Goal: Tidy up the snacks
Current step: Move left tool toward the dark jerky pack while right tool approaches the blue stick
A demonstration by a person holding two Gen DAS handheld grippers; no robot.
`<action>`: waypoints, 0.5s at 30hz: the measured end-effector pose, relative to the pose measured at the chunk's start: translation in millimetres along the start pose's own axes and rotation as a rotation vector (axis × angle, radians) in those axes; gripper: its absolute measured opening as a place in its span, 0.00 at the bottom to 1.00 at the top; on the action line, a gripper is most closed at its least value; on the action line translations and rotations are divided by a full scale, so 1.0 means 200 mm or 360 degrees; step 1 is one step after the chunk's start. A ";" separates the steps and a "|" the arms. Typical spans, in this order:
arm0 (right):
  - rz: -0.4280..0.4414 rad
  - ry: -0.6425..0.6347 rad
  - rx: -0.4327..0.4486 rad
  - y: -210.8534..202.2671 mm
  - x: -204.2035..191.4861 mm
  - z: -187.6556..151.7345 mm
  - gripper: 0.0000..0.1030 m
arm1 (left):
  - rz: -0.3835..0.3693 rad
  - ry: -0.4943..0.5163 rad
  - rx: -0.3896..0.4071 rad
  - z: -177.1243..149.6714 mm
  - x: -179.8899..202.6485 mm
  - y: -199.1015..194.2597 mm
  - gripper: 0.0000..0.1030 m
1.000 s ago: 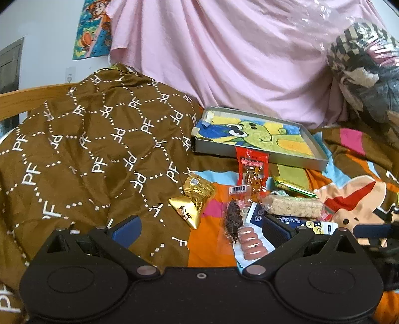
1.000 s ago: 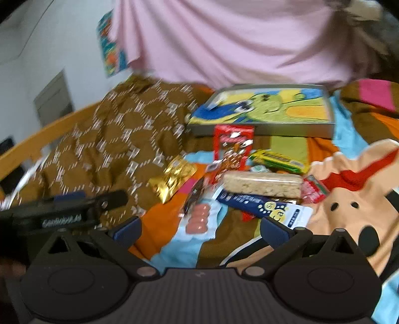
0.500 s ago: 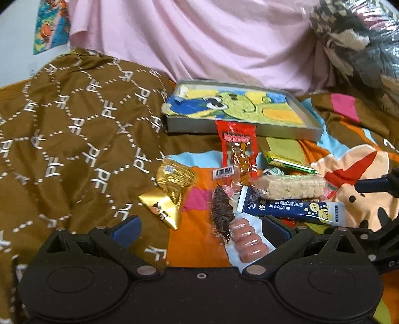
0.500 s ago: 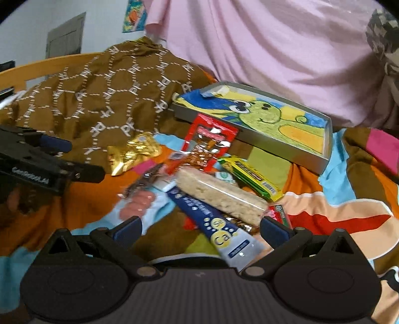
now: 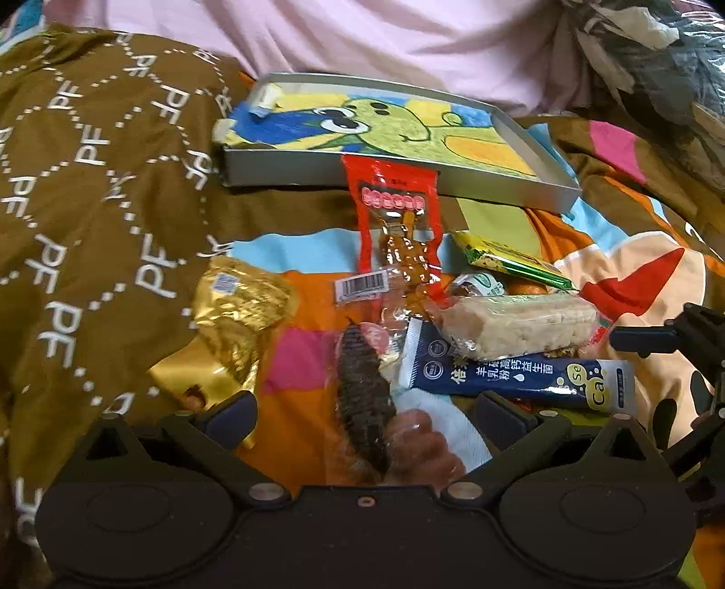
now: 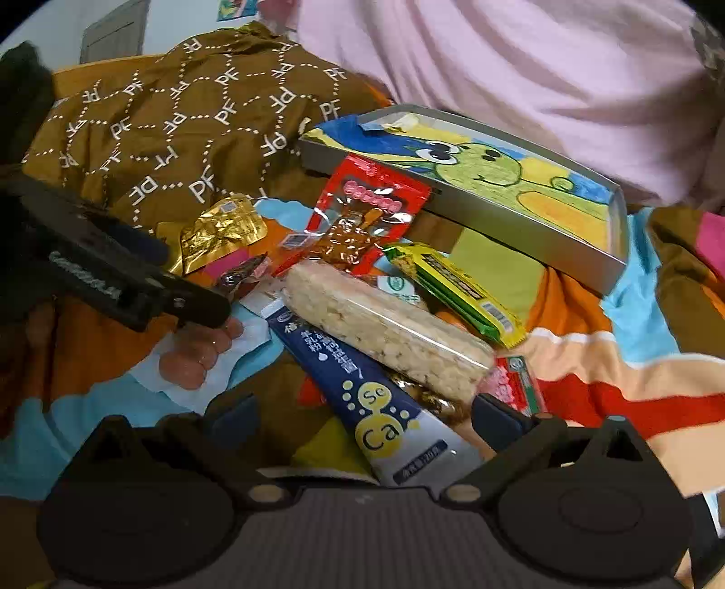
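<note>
A bedroom in a home: snacks lie on a bed spread with a bright cartoon blanket (image 6: pixel 625 385), a brown quilt (image 6: pixel 181 118) heaped at the far left, a pink sheet (image 6: pixel 498 59) hanging behind. A wooden bed rail (image 6: pixel 72 79), a door (image 6: pixel 115 31) and a wall poster (image 6: pixel 235 9) show at far left

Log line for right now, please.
left gripper: open over dark snack packet | right gripper: open over navy sachet | grey tray: no snacks
</note>
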State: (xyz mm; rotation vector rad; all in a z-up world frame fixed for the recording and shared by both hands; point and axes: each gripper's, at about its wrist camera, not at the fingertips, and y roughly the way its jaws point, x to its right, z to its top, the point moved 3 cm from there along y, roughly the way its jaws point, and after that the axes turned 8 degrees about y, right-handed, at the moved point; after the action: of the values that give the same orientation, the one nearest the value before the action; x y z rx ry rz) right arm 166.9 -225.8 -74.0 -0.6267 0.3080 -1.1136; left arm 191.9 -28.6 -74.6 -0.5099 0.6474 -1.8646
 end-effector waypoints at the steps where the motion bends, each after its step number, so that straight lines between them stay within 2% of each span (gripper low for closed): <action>1: -0.0001 -0.0005 0.0007 0.01 0.00 0.00 0.93 | -0.0026 -0.0006 -0.0018 0.00 0.00 0.02 0.99; 3: -0.0013 -0.0016 0.0017 0.03 0.00 0.01 0.89 | -0.0063 -0.0020 -0.0066 0.00 -0.01 0.06 0.99; 6: -0.0020 -0.0031 0.0005 0.08 0.00 0.02 0.87 | -0.0082 -0.0043 -0.0124 -0.02 -0.02 0.11 0.99; 10: -0.0020 -0.0038 -0.0005 0.10 -0.01 0.03 0.85 | -0.0082 -0.0052 -0.0110 -0.01 -0.02 0.12 0.99; 15: -0.0021 -0.0031 -0.0039 0.10 -0.01 0.01 0.72 | -0.0082 -0.0138 -0.0102 0.00 -0.05 0.11 0.99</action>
State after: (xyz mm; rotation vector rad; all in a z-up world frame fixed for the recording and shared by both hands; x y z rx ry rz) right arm 182.4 -217.6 -83.9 -0.6615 0.3016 -1.1172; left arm 211.5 -25.8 -89.6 -0.6509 0.6433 -1.8634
